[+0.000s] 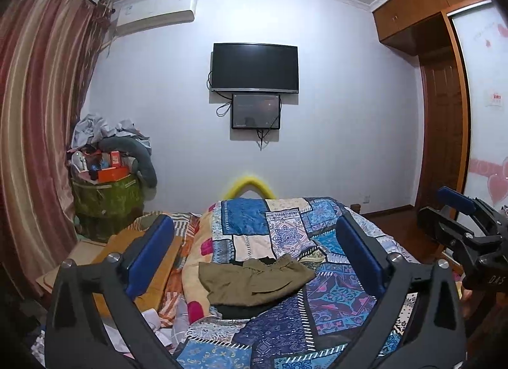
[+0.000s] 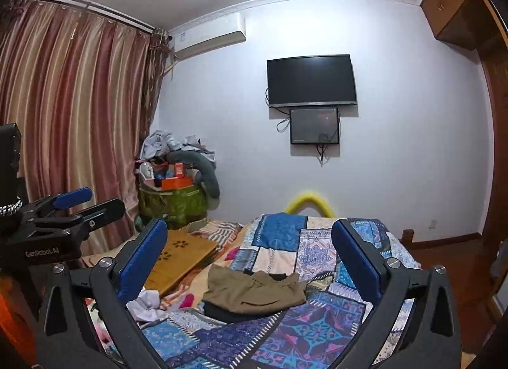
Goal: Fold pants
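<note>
left wrist view shows the left tongs (image 1: 254,251) spread wide with nothing between the blue pads, aimed over the bed (image 1: 333,299). the pants (image 1: 254,283), olive-brown, lie in a compact folded bundle on the patchwork quilt (image 1: 285,232), on top of a dark garment (image 1: 235,310) whose edge peeks out beneath. the right tongs (image 1: 444,207) appear at the right edge of this view.

right wrist view gives the same layout: the right tongs (image 2: 249,259) stand wide apart and empty, and the pants (image 2: 254,292) rest apart from both sets of pads, well ahead on the quilt (image 2: 311,334). the left tongs (image 2: 90,200) show at the left edge.

the pants look like light, soft woven cloth, limp and easily rumpled, not slippery or fragile. the bundle would likely sag and unfold if lifted from one point. a sound hold seems to be a pinch through all layers at two corners of one edge, one set of tongs on each, taking care not to catch the dark garment or the quilt below.
</note>
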